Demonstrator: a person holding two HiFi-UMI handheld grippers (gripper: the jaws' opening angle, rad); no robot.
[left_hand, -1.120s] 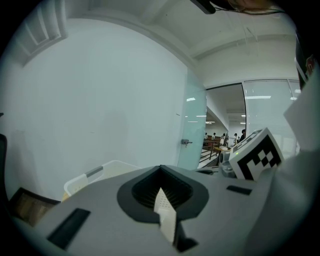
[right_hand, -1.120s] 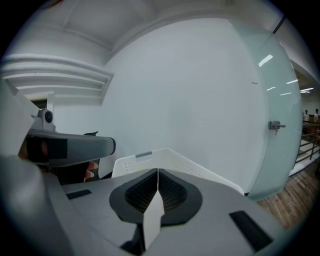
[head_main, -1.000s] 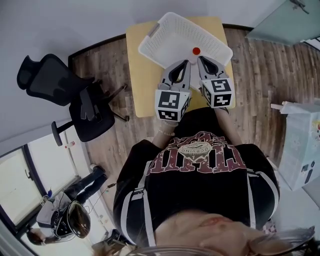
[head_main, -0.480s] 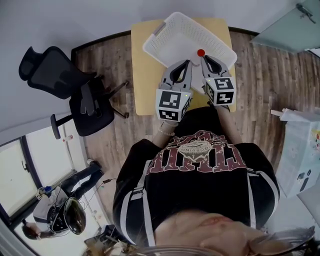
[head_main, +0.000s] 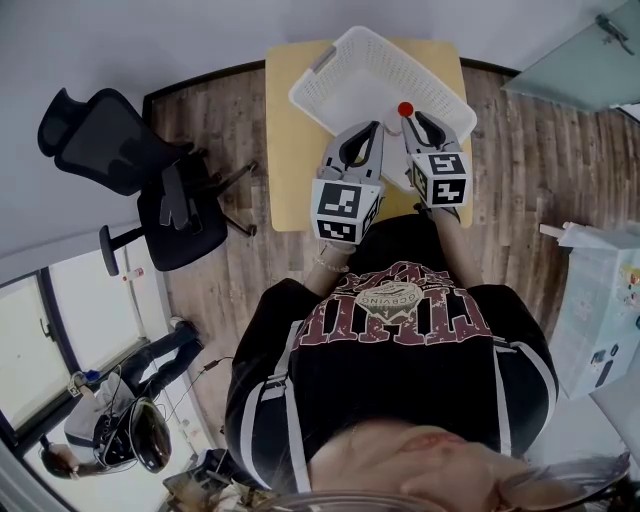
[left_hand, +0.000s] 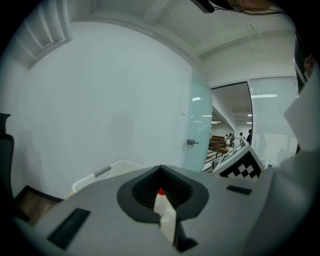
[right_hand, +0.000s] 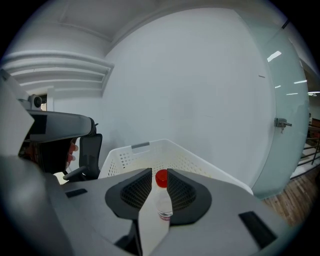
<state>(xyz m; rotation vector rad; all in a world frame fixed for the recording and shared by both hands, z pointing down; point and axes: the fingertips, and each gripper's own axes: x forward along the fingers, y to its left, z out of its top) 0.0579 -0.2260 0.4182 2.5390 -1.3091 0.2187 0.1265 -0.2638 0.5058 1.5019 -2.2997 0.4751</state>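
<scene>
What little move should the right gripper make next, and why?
Probably close the right gripper on the red-capped bottle. Its jaws stand apart with the bottle upright between them, so it looks lined up for a grasp but not yet clamped. The white basket stands just beyond the bottle, perhaps as where it goes.

Head cam looks steeply down; gripper cams face fwd, all sharing basket (head_main: 370, 70).
</scene>
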